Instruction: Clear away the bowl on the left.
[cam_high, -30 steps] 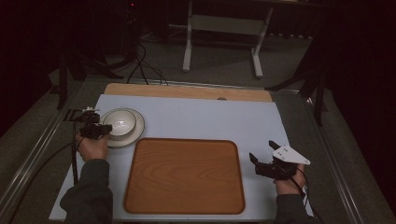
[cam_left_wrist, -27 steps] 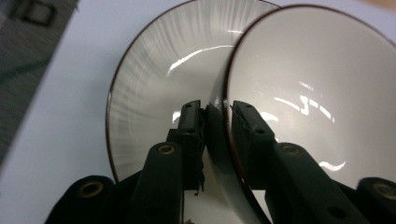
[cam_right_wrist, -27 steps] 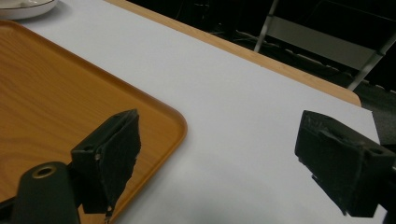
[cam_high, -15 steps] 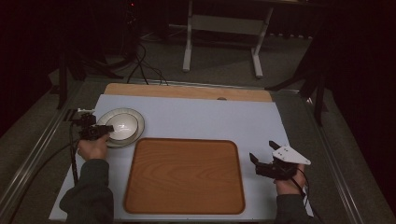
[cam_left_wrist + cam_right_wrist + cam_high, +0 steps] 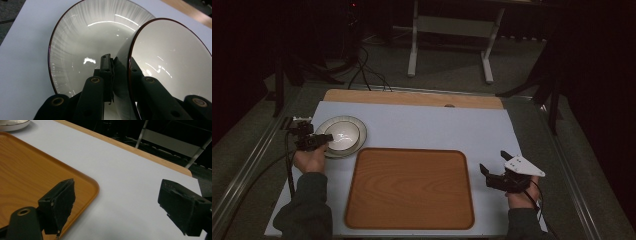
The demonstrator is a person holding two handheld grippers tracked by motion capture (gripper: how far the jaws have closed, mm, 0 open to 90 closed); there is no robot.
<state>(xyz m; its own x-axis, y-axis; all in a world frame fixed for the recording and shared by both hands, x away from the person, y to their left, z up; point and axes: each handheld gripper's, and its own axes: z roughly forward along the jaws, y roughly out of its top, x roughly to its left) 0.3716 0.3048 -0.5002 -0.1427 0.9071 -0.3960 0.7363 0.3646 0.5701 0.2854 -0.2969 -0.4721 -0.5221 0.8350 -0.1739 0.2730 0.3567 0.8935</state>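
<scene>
Because the bowl (image 5: 172, 65) sits on the plate (image 5: 82, 37) at the tabletop's (image 5: 437, 125) left, the left gripper (image 5: 117, 67) has clenched its fingers on the bowl's rim, probably to lift it toward the tray (image 5: 409, 187). The right gripper (image 5: 117, 205) waits with fingers spread, holding nothing.

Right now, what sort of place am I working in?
Probably a lab or studio recording bench, not a kitchen: a white mat on a table, a wooden tray and bowl laid out, cables across dark carpet.
</scene>
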